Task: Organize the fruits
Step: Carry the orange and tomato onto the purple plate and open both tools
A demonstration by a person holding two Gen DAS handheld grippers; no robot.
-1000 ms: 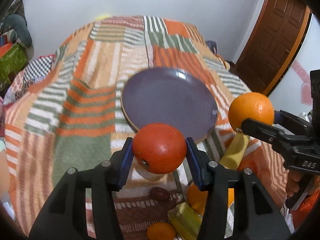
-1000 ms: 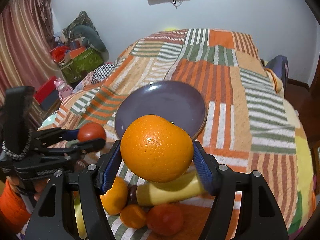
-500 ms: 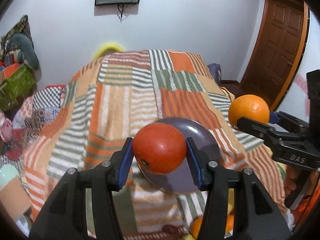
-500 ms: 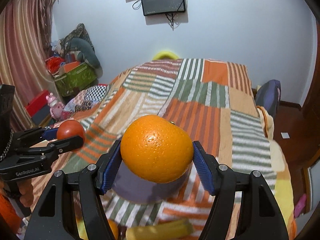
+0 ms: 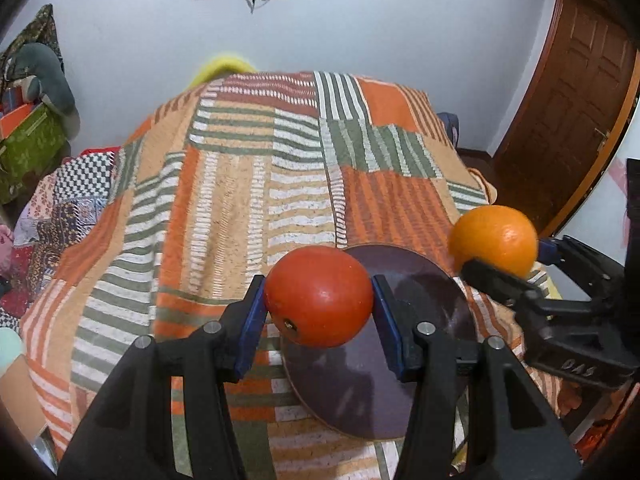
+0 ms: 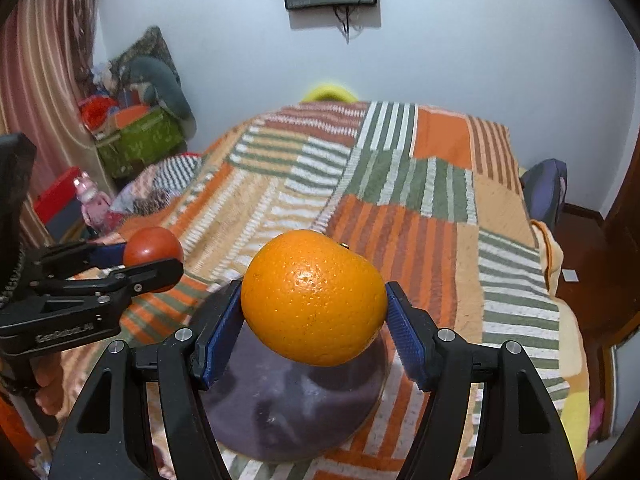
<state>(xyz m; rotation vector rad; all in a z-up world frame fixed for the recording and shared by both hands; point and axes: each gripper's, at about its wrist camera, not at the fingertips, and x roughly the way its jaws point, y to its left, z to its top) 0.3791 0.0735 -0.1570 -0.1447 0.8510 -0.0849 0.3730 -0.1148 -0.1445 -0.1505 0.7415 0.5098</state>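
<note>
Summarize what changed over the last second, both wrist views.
Both tools lifted and tilted up: the loose fruit pile dropped out of view and the purple plate slid low in frame. Unchanged: left tool clamps the tomato, right tool the orange.

The left claw [image 5: 319, 308] is clamped on a tomato [image 5: 319, 297], its blue pads pressed to the fruit's two sides. The right claw [image 6: 314, 318] likewise grips an orange [image 6: 314, 297] between its pads. Both are held in the air side by side, near each other, each visible in the other's view, fingers pointing forward.
</note>
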